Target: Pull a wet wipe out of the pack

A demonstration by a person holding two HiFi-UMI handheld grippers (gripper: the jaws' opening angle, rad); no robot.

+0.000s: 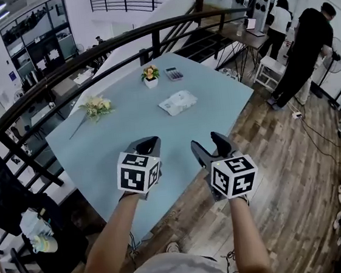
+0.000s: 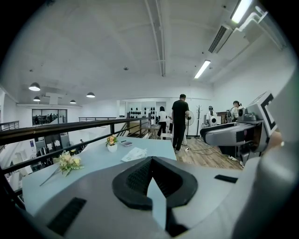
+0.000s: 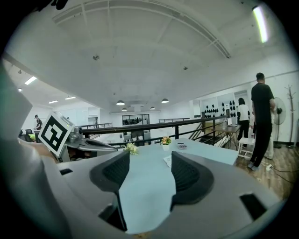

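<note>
Potted flowers (image 1: 150, 75) beside calculator (image 1: 174, 73); bouquet (image 1: 96, 106) apart.

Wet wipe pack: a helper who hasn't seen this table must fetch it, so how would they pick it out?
Start at the big light blue table. Just right of its middle lies the wet wipe pack, nearer than the potted flowers and calculator. It is the only flat, white, crinkly packet; the bouquet lies to its left.

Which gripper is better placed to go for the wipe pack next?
Probably the right. The right gripper has jaws apart and empty; the left gripper has them together. Both hang short of the wet wipe pack, about equally far.
</note>
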